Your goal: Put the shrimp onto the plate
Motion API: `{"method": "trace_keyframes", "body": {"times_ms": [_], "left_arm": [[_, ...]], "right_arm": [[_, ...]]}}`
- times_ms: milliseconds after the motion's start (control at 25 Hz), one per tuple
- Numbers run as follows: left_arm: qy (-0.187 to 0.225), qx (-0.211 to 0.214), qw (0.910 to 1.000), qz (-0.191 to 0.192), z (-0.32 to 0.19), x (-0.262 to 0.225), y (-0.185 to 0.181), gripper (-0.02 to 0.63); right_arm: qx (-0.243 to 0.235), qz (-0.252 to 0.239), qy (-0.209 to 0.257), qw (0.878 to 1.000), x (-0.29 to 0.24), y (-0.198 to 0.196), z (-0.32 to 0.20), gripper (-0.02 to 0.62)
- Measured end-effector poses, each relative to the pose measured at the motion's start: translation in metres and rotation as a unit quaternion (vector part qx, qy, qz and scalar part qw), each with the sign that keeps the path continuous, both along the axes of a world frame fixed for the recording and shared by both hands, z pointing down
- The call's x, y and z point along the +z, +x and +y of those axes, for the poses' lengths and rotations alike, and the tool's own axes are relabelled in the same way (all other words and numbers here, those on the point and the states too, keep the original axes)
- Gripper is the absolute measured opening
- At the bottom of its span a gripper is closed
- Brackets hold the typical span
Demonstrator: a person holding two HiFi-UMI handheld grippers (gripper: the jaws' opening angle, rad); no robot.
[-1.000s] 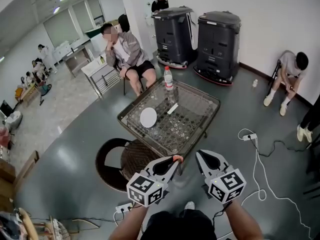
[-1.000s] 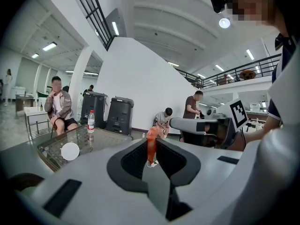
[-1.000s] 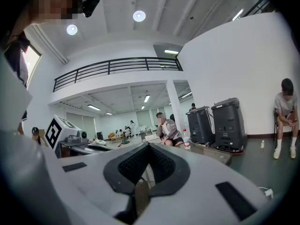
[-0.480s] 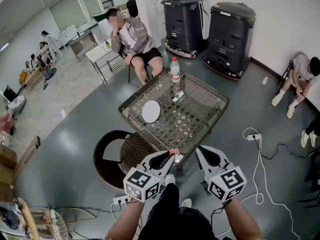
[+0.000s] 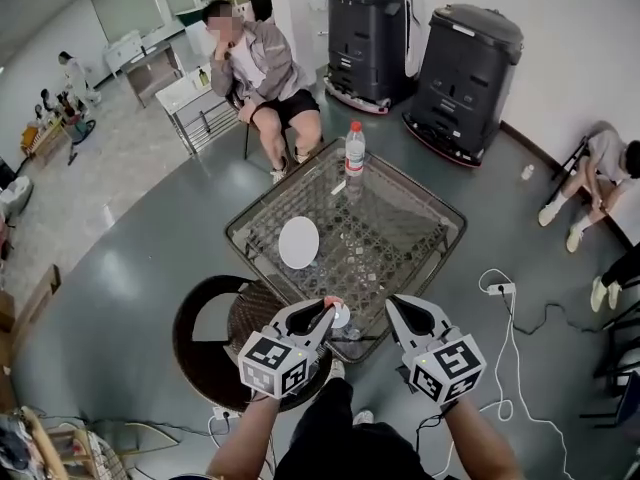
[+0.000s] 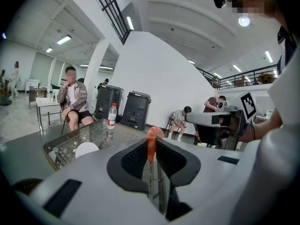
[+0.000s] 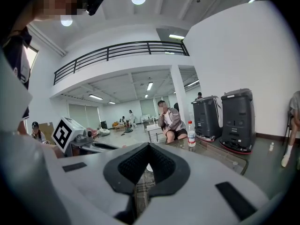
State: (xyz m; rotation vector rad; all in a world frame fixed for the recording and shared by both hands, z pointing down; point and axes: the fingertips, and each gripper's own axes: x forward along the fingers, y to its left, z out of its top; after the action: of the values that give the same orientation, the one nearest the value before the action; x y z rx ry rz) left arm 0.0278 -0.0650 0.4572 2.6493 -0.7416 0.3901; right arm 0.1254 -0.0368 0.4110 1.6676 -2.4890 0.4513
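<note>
LEFT GRIPPER BRINGS IN THE CATCH: A person's left gripper (image 5: pixel 328 308) is clamped on the orange shrimp (image 6: pixel 151 141). It pinches the shrimp upright at the very tips of its jaws, on the near side of the white plate (image 5: pixel 299 242) and well apart from it, about level with the closest edge of the glass counter (image 5: pixel 430 258). The tip grip seemingly leaves the shrimp free to drop cleanly once the jaws part over the plate. The right gripper (image 5: pixel 393 304), jaws together on nothing, is held alongside, nearer than the plate and to its right, apparently out of the way. The plate lies bare with nothing between it and the shrimp, so the carry looks like a plain forward reach. Beyond the plate a water bottle (image 5: pixel 354 150) stands at the counter's far edge, off that path. Farther beyond the plate, a seated person (image 5: pixel 262 68) looks on.
</note>
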Motion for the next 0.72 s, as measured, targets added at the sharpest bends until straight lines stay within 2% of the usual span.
{"method": "trace_keyframes", "body": {"times_ms": [360,720], "left_arm": [[-0.022,-0.022,0.9995,-0.01,-0.085,0.033,-0.026,0.063],[-0.052,-0.056,0.9966,-0.031,-0.14,0.073,-0.034,0.063]], "right_arm": [[-0.018,0.025,-0.037,0.999,0.036,-0.03,-0.08,0.005],[-0.05,0.05,-0.075,0.995,0.079,-0.04,-0.125,0.005]]}}
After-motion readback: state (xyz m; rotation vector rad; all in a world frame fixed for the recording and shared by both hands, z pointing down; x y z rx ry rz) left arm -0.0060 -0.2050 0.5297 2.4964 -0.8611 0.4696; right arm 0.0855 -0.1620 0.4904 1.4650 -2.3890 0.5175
